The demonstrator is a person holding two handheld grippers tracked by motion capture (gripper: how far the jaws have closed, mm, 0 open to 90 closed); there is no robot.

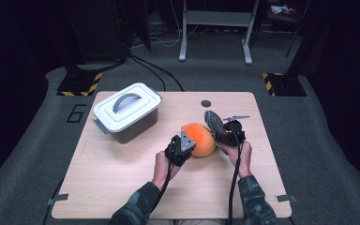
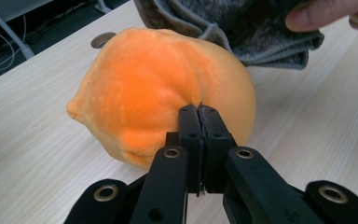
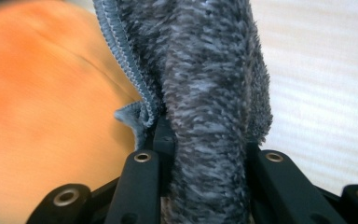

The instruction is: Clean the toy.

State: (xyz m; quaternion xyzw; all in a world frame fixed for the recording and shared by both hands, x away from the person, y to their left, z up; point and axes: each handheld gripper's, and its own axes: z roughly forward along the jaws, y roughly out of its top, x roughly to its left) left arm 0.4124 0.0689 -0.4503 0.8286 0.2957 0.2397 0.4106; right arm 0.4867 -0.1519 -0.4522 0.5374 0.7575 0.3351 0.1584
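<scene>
The desk (image 1: 122, 183) carries everything, and the biggest thing on it is the lidded white-and-grey bin (image 1: 127, 111) near the far left corner, shut and well apart from my work. Next in size is the orange plush fruit (image 1: 200, 139), sitting on the desk about midway between the near and far edges, a little right of centre. My left gripper (image 1: 183, 146) comes at it from the near-left side with its jaws pressed together, pinching a small fold of the orange plush, as the left gripper view shows (image 2: 199, 114). My right gripper (image 1: 226, 133) is clamped on a folded grey fleecy cloth (image 3: 205, 79), which stands up between the jaws and leans against the fruit's right flank.

I judge the step in hand to be wiping the fruit with the cloth. To do it well I should keep the left pinch firm so the fruit cannot roll or spin, draw the cloth over the crown in slow strokes, and keep the right jaws tight, since the thick pile could slip out under drag.
</scene>
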